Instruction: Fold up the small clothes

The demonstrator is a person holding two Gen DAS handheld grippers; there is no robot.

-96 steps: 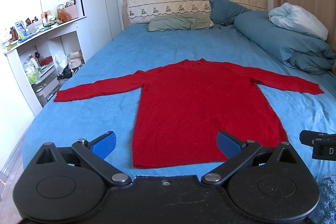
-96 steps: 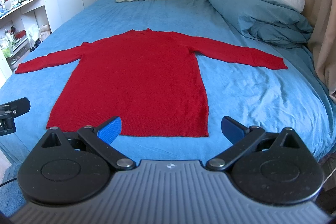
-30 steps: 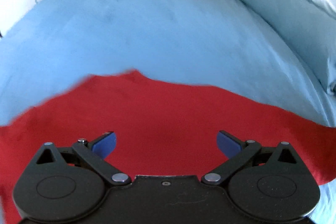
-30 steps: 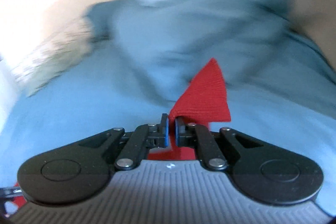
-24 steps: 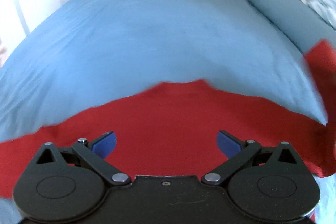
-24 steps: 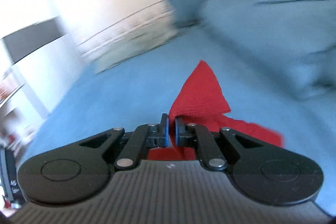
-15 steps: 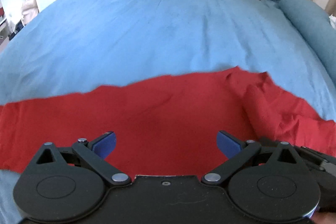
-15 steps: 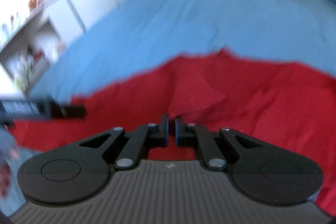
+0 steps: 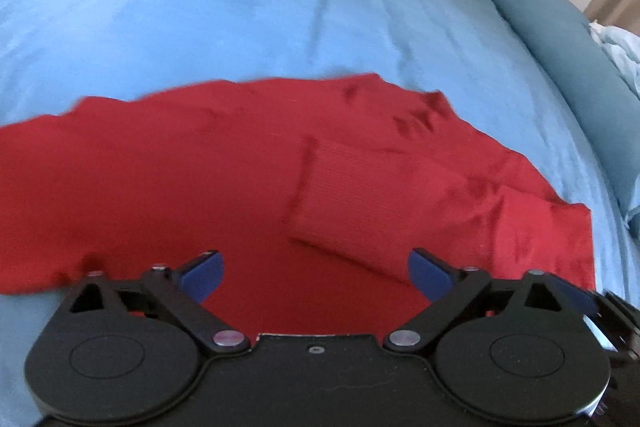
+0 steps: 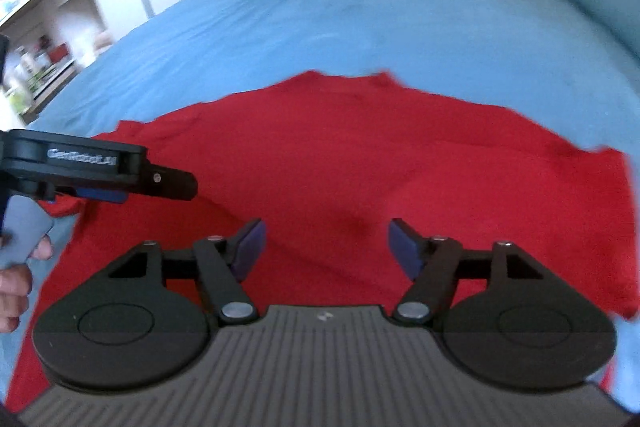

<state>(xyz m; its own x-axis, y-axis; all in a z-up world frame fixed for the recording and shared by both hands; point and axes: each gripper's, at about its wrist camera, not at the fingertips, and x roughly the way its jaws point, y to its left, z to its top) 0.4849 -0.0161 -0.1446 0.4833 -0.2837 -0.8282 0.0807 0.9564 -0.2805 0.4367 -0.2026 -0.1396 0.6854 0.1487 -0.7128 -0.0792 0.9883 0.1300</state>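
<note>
**Sleeve lies across the sweater, both grippers empty**

The red knitted sweater (image 9: 168, 179) lies flat on the blue bed sheet (image 9: 240, 7), one ribbed sleeve (image 9: 360, 203) folded across its body toward 4 o'clock. The left gripper (image 9: 316, 273) hovers wide, jaws closing slightly, gripping nothing. The right gripper (image 10: 326, 245) hovers above the sweater, jaws opening, nothing between them.

A red knit sweater (image 9: 208, 187) lies flat on the blue bed, one ribbed-cuffed sleeve (image 9: 360, 203) folded across its body toward four o'clock.
</note>
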